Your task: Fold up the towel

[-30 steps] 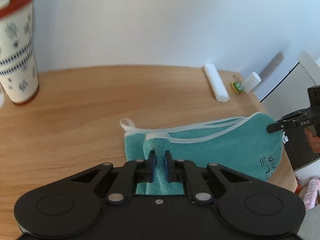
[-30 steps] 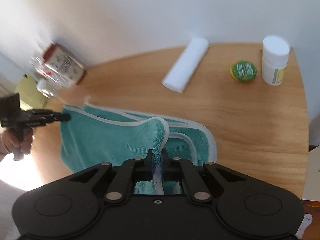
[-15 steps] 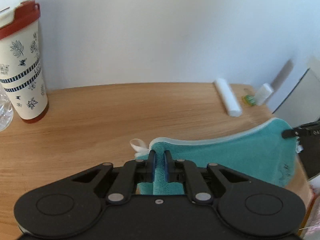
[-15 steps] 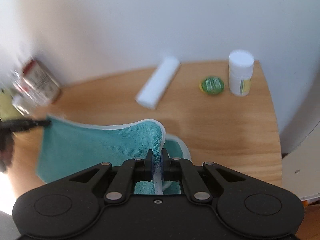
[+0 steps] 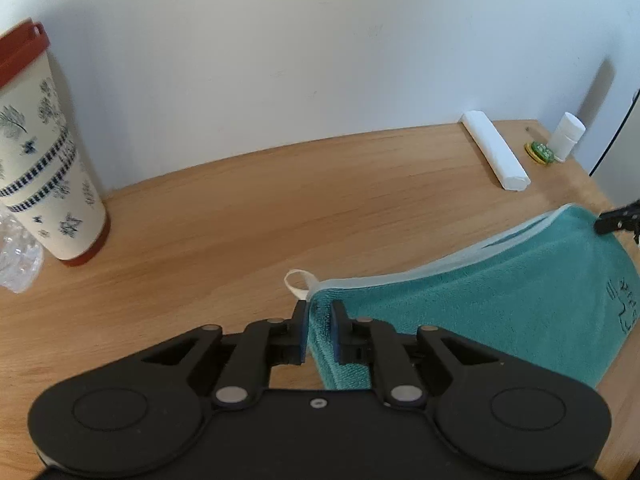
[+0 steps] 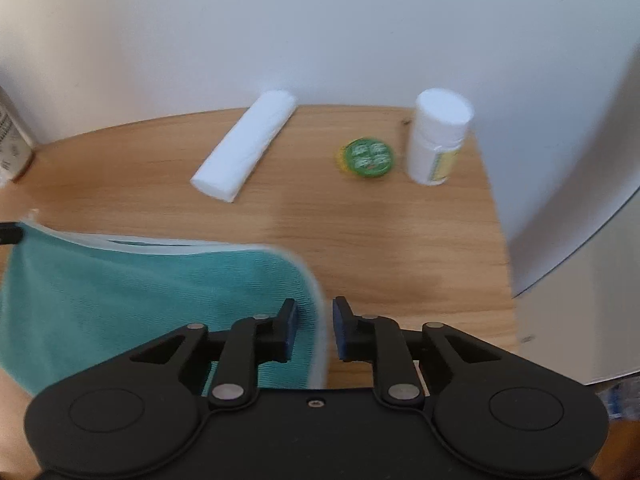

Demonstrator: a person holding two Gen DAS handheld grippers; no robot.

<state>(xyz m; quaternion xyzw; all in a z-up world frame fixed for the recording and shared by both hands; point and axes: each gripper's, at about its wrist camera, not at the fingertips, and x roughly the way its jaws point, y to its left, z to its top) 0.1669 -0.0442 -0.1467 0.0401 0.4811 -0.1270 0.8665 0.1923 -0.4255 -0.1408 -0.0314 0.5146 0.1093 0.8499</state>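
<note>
The teal towel (image 5: pixel 500 312) is spread over the near right part of the wooden table (image 5: pixel 248 216), folded in layers with a white hem. Its left corner, beside a small white loop (image 5: pixel 298 280), is seen between the narrowly parted fingers of the left gripper (image 5: pixel 319 330). Its right edge is seen between the slightly parted fingers of the right gripper (image 6: pixel 313 330); contact cannot be told. Farther off lie a white roll (image 6: pixel 244 150), a green tin (image 6: pixel 367 157) and a white bottle (image 6: pixel 438 136). A patterned cup (image 5: pixel 44 160) stands far left.

Towel (image 5: pixel 500 312) lies on table (image 5: pixel 240 220), cup (image 5: pixel 44 160) far left.
</note>
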